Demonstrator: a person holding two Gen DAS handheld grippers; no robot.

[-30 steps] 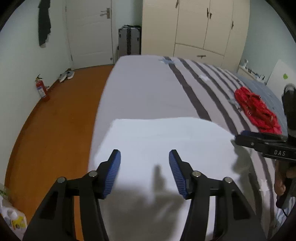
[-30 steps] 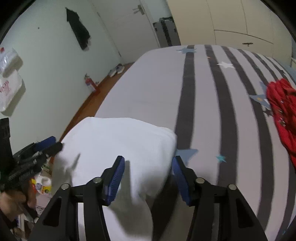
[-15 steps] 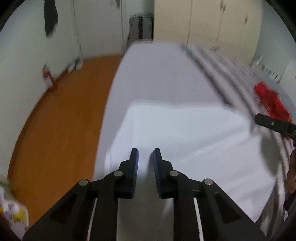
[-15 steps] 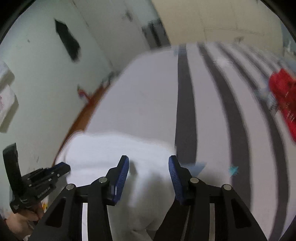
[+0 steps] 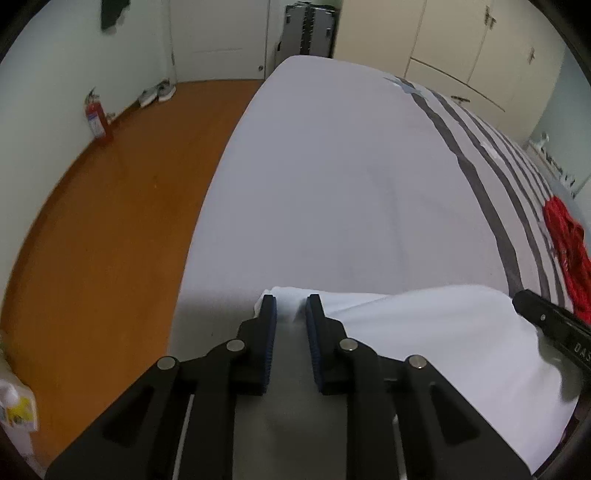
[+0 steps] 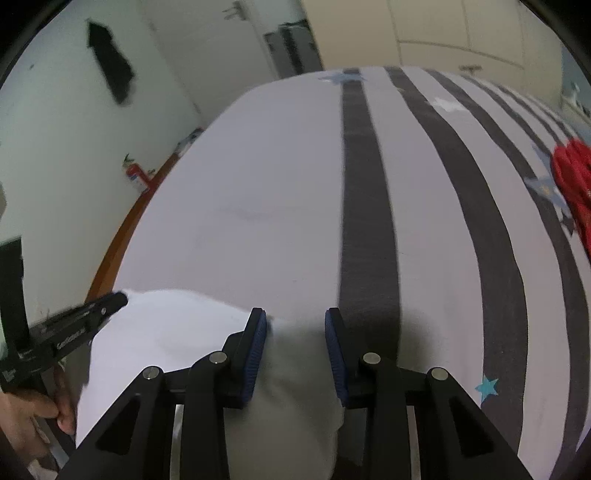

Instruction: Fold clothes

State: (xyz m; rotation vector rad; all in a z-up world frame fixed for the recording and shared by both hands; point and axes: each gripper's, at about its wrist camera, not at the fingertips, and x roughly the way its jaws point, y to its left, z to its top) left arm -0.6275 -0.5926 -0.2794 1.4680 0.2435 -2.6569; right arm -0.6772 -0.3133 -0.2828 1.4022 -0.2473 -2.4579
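Note:
A white garment (image 5: 424,332) lies flat at the near end of the striped bed (image 5: 332,166). My left gripper (image 5: 291,308) sits at its far left corner, jaws narrow, with a ridge of white cloth pinched between the blue pads. My right gripper (image 6: 295,321) is at the garment's (image 6: 177,325) far right corner. Its jaws are closing with cloth between them, and the right pad stands clear of the cloth. In the right wrist view the left gripper (image 6: 92,314) and the hand (image 6: 29,406) holding it show at the left edge.
A crumpled red garment (image 5: 565,251) lies on the bed's right side. Left of the bed is bare wooden floor (image 5: 110,221) with a fire extinguisher (image 5: 96,120) and shoes (image 5: 157,94) by the wall. A suitcase (image 5: 308,29) and a wardrobe (image 5: 461,37) stand beyond the bed.
Both grippers moved forward and down, from over the garment's middle to its far corners. The left jaws went from wide to narrow, and the right jaws narrowed.

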